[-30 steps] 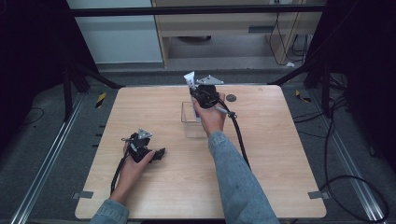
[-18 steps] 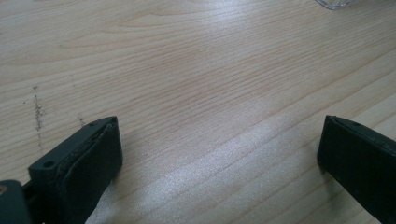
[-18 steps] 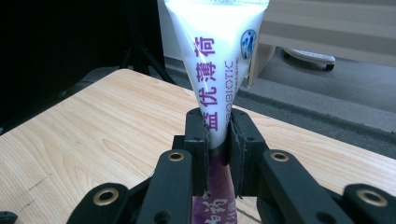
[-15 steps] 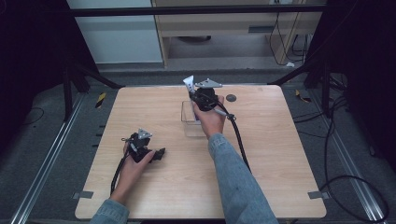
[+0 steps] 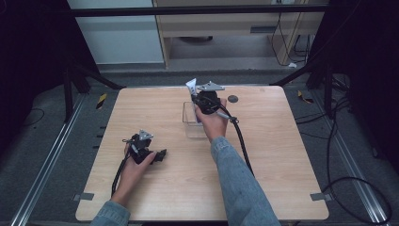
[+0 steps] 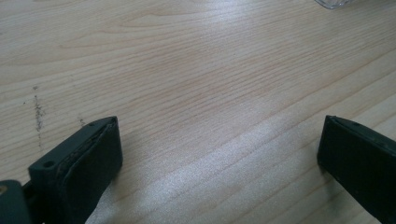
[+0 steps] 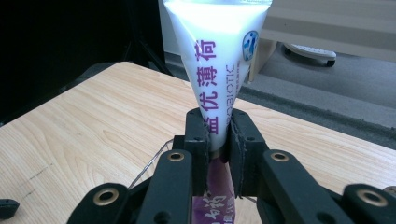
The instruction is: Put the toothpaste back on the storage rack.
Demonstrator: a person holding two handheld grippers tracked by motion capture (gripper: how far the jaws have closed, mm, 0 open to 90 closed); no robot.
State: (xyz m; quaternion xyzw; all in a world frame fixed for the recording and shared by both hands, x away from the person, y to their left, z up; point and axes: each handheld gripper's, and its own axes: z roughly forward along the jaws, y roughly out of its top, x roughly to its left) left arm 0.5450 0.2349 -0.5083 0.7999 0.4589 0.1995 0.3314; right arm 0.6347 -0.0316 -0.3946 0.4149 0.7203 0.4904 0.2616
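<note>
The right claw (image 7: 217,135) is squeezed shut on a white packet (image 7: 217,56). The packet is pinched near its narrow middle, and purple writing can be seen on it. Its wide white end is pointed up, away from the claw, and a purple part is seen lower down between the jaws. In the high view the packet (image 5: 191,86) is held up in the air over the far side of the desk (image 5: 282,155), just above a clear box (image 5: 189,123). The box is set on the desk under the right hand. A small dark round thing (image 5: 232,99) is seen on the desk near the box.

The left claw (image 5: 159,155) is rested low on the near left part of the desk, well apart from the box. Its jaws are spread wide, and nothing is held between them.
</note>
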